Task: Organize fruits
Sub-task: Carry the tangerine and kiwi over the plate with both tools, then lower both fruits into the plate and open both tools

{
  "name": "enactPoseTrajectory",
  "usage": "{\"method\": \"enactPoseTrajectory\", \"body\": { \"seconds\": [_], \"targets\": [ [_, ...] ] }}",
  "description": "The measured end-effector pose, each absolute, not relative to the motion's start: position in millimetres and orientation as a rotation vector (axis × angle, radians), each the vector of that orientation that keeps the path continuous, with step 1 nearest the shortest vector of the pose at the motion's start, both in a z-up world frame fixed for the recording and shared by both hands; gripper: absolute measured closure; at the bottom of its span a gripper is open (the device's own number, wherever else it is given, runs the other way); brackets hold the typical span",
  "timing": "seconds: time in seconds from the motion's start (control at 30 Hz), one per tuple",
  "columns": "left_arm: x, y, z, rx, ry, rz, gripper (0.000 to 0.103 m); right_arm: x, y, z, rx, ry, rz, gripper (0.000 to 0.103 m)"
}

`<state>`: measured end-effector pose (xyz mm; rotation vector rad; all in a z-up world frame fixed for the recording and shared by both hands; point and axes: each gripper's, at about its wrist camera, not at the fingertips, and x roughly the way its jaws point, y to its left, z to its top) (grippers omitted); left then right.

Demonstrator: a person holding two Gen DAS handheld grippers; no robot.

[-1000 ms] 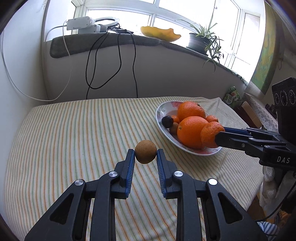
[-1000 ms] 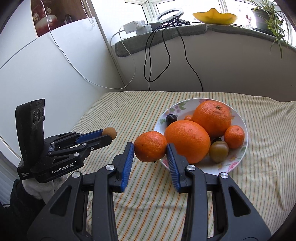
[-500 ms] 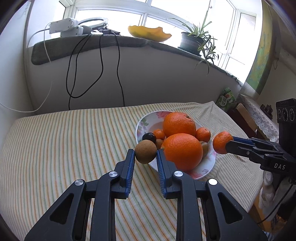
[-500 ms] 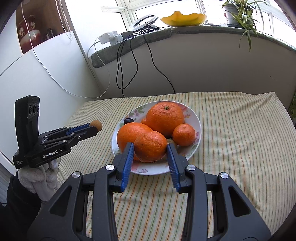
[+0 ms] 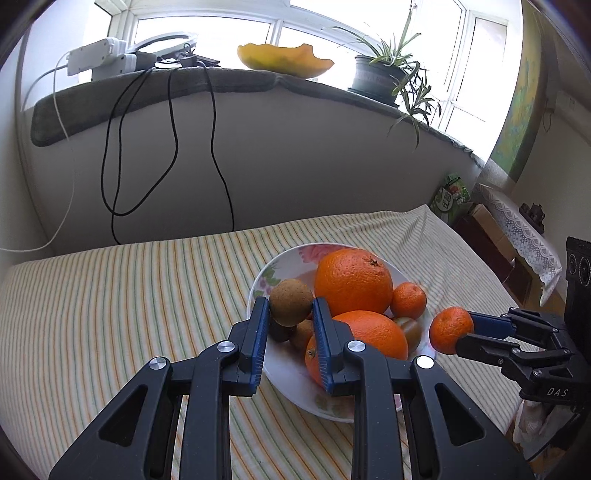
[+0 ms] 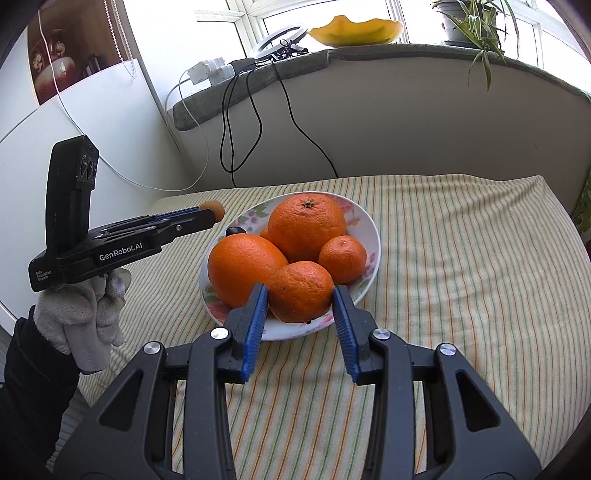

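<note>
Over the plate (image 6: 369, 221) already piled with oranges, we grip a small brown fruit (image 5: 290, 302) in our left claw (image 5: 289, 317) and a mandarin (image 6: 300, 291) in our right claw (image 6: 299, 310), neither yet released.

**A:** Worktop (image 6: 461, 277) contents?

**B:** One plate (image 6: 371, 225), near its middle. In it: a large orange (image 6: 306, 225) at the back, a second large orange (image 6: 242, 267) front-left, a small mandarin (image 6: 342, 258) to the right.

**A:** Held items?

**B:** Left gripper (image 5: 290, 314) clamps a kiwi (image 5: 291, 302) over the plate's left edge. Right gripper (image 6: 300, 306) clamps a mandarin (image 6: 301, 291) over the plate's near rim.

**A:** Behind the worktop?

**B:** A windowsill (image 6: 369, 55) carrying a power strip (image 6: 208, 70) at left, a bowl (image 6: 356, 31) in the centre, a potted plant (image 6: 469, 18) at right; cables (image 6: 258, 110) hang down from it.
</note>
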<state>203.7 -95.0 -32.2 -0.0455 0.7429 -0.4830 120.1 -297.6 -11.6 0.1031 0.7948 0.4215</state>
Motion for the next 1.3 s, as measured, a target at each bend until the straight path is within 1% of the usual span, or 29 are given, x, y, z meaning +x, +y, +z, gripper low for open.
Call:
{"method": "enactPoseTrajectory", "body": {
  "seconds": [0.53,1.03,1.07,1.1,1.13,1.3],
  "targets": [
    [223,-120,-27,-0.01,0.749,-0.498,0.081,111,-268,-15,0.005,0.777,0.467,0.065],
    [222,-124,-24,-0.016,0.749,-0.503,0.08,112,-262,-15,-0.047,0.777,0.455,0.064],
    [222,-124,-24,-0.017,0.749,-0.505,0.078,112,-262,-16,-0.048,0.777,0.447,0.064],
    [222,-125,-24,-0.016,0.749,-0.504,0.073,111,-262,-16,-0.05,0.776,0.44,0.064],
    [222,-125,-23,-0.014,0.748,-0.503,0.07,112,-263,-16,-0.051,0.778,0.438,0.064],
    [221,-125,-21,-0.018,0.744,-0.502,0.069,110,-264,-14,-0.052,0.77,0.43,0.064]
  ]
}}
